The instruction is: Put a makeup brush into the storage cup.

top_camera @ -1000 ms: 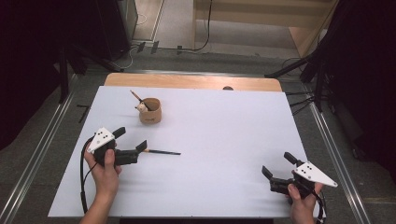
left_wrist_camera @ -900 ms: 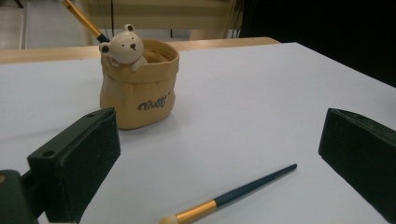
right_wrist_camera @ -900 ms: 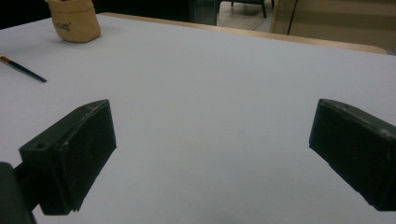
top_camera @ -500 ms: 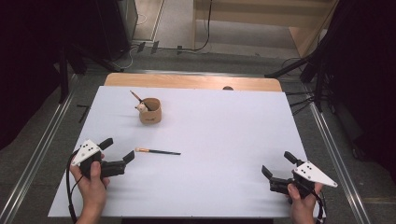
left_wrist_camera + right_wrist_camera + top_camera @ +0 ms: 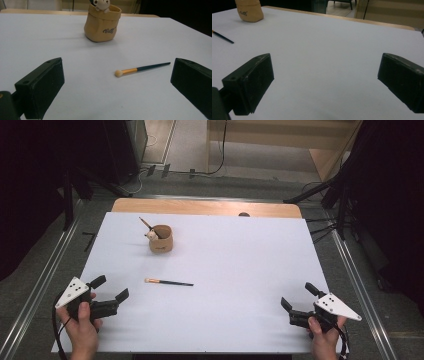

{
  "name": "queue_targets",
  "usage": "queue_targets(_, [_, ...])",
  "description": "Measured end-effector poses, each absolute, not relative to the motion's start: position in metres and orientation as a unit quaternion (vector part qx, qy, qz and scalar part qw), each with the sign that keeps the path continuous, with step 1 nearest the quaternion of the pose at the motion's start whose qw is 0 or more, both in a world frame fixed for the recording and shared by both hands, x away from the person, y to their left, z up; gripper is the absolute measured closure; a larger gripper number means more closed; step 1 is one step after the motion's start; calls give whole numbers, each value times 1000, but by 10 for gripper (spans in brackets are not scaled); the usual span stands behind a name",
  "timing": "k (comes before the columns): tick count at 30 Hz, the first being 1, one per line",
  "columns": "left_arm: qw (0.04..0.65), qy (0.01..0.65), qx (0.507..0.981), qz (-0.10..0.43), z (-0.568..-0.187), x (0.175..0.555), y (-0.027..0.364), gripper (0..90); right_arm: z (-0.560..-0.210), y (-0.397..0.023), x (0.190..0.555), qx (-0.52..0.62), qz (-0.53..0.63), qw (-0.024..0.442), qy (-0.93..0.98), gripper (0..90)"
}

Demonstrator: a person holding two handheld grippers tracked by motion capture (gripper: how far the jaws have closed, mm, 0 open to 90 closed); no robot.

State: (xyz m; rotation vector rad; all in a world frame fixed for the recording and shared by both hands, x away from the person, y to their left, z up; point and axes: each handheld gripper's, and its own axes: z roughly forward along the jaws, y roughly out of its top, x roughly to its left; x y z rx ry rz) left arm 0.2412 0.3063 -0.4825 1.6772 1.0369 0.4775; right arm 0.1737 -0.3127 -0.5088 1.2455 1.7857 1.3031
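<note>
Left gripper (image 5: 110, 289) at near-left corner of table (image 5: 240, 265), jaws spread wide, nothing between them. Brush (image 5: 168, 282) lies flat on the table, just right of and beyond it, untouched. Tan pot (image 5: 102, 23) farther back, script label partly legible, "Voll…"; exact wording uncertain. Right gripper (image 5: 296, 297) near-right, jaws apart, empty.
</note>
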Motion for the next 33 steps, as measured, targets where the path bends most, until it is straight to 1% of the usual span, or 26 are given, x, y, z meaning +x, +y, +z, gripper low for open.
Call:
queue_targets(9, [526,442,700,195,-488,233,318,0,-508,-316,172,475,490,301,667,7])
queue_targets(14, [530,441,699,191,-487,233,319,0,-507,-314,173,472,490,301,668,7])
queue_targets(23, [529,428,708,189,-479,238,308,0,-505,-312,172,467,490,305,670,7])
queue_targets(27, [533,422,713,174,-477,245,298,0,-504,-313,172,467,492,306,668,7])
queue_targets(33, [527,398,735,155,-473,257,275,0,-504,-313,171,466,493,303,669,7])
